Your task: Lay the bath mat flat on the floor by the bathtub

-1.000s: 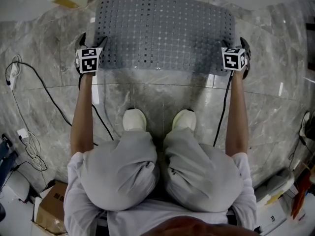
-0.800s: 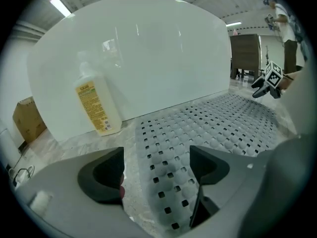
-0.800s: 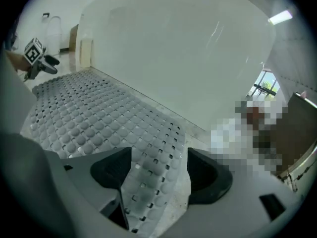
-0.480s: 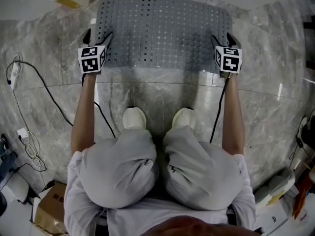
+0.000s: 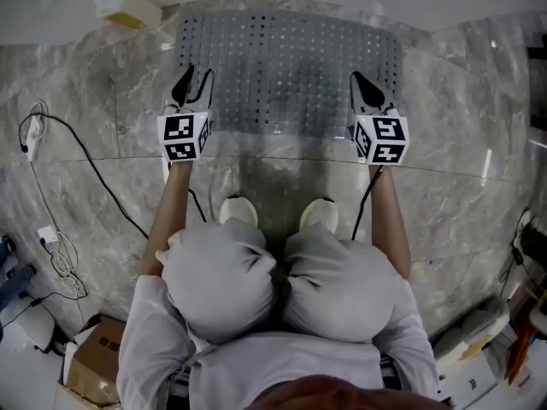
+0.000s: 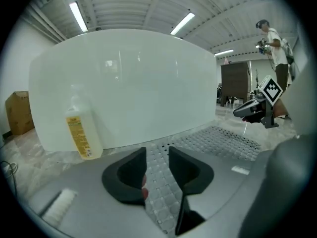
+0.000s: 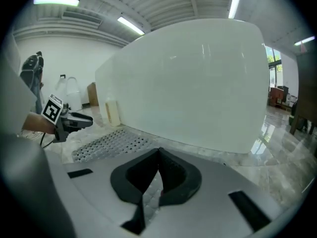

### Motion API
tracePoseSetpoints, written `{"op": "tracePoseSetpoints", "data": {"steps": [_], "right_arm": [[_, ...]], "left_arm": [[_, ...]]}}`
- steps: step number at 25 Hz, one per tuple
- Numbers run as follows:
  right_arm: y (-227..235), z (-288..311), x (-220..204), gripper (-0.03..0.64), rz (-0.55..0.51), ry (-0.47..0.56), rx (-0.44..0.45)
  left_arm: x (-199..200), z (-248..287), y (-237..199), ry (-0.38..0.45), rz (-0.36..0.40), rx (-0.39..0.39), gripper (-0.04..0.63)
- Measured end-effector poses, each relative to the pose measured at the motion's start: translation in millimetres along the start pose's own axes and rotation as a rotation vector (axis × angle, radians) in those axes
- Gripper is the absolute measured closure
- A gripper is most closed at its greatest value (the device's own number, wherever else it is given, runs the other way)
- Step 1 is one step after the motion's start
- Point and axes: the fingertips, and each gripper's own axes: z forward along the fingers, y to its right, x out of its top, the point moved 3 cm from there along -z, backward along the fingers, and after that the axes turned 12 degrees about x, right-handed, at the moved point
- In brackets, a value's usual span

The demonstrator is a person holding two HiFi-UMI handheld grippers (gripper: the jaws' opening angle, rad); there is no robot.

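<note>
Floor point(image 5: 461, 135): bath mat point(image 5: 282, 58) lay flat beside bathtub point(image 6: 124, 83).
Left gripper point(image 5: 195, 77): jaws slightly apart, empty.
Right gripper point(image 5: 358, 83): jaws closed, empty.
Risk: tips might snag, ruck mat edge.

Bath mat point(image 5: 286, 67): grey rubbery plastic, studded and perforated; a dull sheen is seen.
Floor point(image 5: 94, 186): veined grey stone, polished to a gloss.
Bathtub point(image 6: 129, 88): white, smooth, glossy.
Bottle point(image 6: 83, 133): translucent plastic, yellow paper label.
Box point(image 5: 90, 361): brown cardboard, matt.

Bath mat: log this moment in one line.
bath mat flat beside bathtub | left hand-held gripper open | right hand-held gripper shut
</note>
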Motion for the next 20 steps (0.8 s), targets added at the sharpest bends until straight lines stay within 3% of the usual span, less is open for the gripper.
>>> {"op": "tracePoseSetpoints", "data": {"steps": [3, 4, 7, 11, 15, 20], "right_arm": [[-13.0, -7.6, 26.1, 0.614, -0.04, 0.064, 0.037], [-15.6, -11.0, 36.0, 0.614, -0.057, 0.093, 0.048], [-19.9, -20.7, 69.5, 0.614, -0.136, 0.184, 0.081], [-23.8, -34.3, 117.5, 0.614, -0.225, 0.234, 0.1], [-26.9, -53.2, 170.7, 0.615, -0.206, 0.229, 0.104], [-46.5, -106.5, 255.0, 0.615, -0.161, 0.215, 0.096]], "left_arm": [[23.7, -9.9, 11.8, 0.067, 0.018, -0.01, 0.582], [30.9, -11.8, 14.7, 0.085, 0.032, -0.015, 0.595], [50.8, -12.8, 16.8, 0.12, 0.049, -0.033, 0.596], [87.3, -17.2, 2.8, 0.134, 0.004, -0.047, 0.597], [143.8, -38.3, -12.8, 0.139, -0.067, -0.049, 0.596], [236.6, -96.5, -11.2, 0.143, -0.099, -0.093, 0.596]]}}
